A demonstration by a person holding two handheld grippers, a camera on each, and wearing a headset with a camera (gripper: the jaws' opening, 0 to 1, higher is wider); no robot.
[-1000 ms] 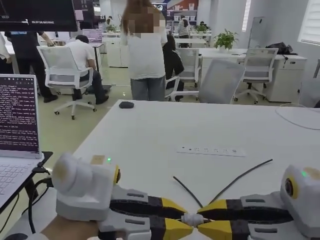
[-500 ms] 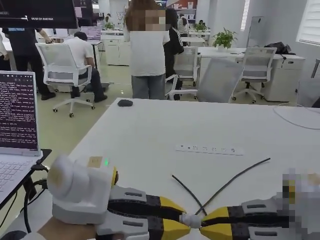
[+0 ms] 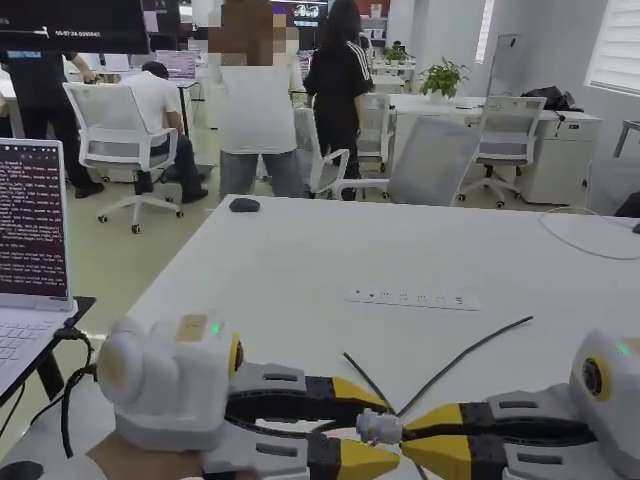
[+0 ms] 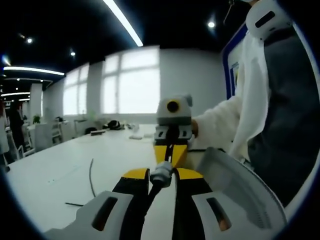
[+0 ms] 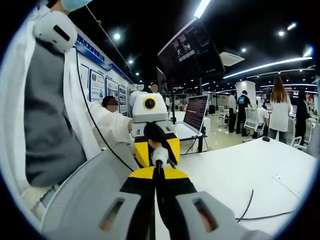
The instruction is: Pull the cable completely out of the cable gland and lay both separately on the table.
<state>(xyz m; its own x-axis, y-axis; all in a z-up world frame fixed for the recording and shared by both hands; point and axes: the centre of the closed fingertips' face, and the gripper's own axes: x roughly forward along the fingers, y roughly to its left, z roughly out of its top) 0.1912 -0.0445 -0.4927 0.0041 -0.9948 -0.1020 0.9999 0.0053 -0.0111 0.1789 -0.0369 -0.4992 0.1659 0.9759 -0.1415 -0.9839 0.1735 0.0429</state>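
A small white cable gland [image 3: 375,427] sits between the two grippers, low in the head view above the white table [image 3: 300,270]. My left gripper [image 3: 387,431] comes in from the left and is shut on the gland [image 4: 161,172]. My right gripper [image 3: 407,435] faces it tip to tip and is shut on the black cable [image 5: 158,167] just behind the gland [image 5: 160,156]. Two black strands of the cable [image 3: 465,355] fan out across the table beyond the tips. In the left gripper view the cable [image 4: 91,175] lies on the tabletop.
A white power strip [image 3: 412,298] lies across the table's middle, with a dark mouse [image 3: 243,205] at the far edge. An open laptop [image 3: 30,240] stands off the left side. A thin white wire [image 3: 585,240] loops at far right. People and office chairs fill the room behind.
The head view has shifted a little and the standing people have moved left. Both grippers keep their hold, tip to tip, with the gland a touch higher.
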